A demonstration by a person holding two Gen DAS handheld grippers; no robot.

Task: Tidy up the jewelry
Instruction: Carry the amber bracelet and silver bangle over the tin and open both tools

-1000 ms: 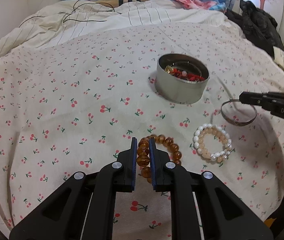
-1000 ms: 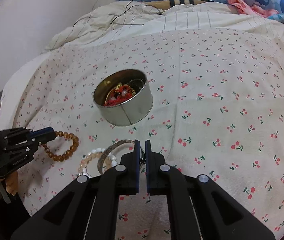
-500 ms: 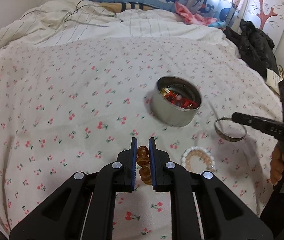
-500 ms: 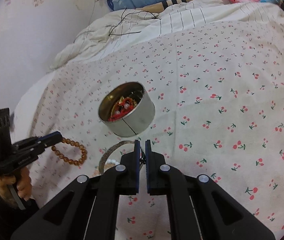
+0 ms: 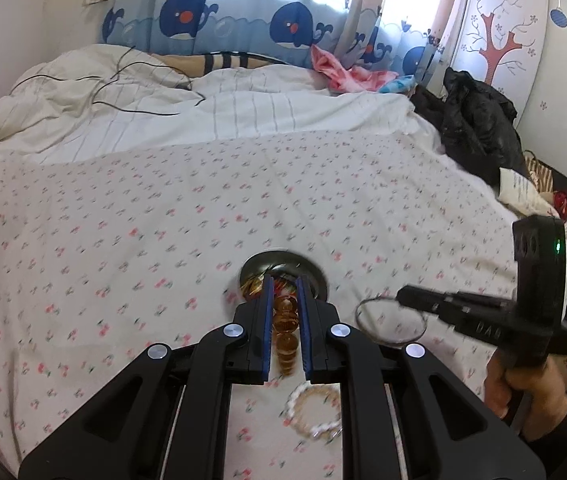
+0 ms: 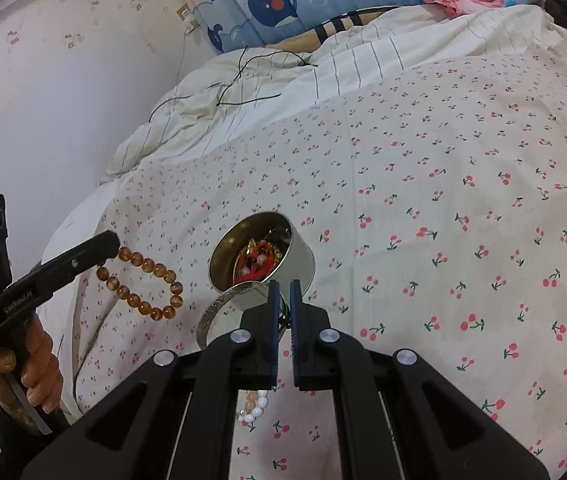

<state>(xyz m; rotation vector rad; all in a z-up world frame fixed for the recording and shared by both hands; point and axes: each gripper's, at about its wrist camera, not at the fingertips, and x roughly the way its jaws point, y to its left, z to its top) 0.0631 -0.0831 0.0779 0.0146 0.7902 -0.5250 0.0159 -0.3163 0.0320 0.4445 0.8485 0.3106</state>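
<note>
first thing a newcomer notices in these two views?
Probably the amber bead bracelet dangling from the left hand-held gripper, lifted off the cherry-print bedspread. Beside it, the right hand-held gripper pinches a silver bangle near the round tin already holding red jewelry. A pearl bracelet lies on the bedspread.

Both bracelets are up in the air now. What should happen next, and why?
Probably carry the amber bracelet over the open tin and let go. The left gripper holds it lifted off the bed, beside the tin, which already has jewelry inside.
</note>
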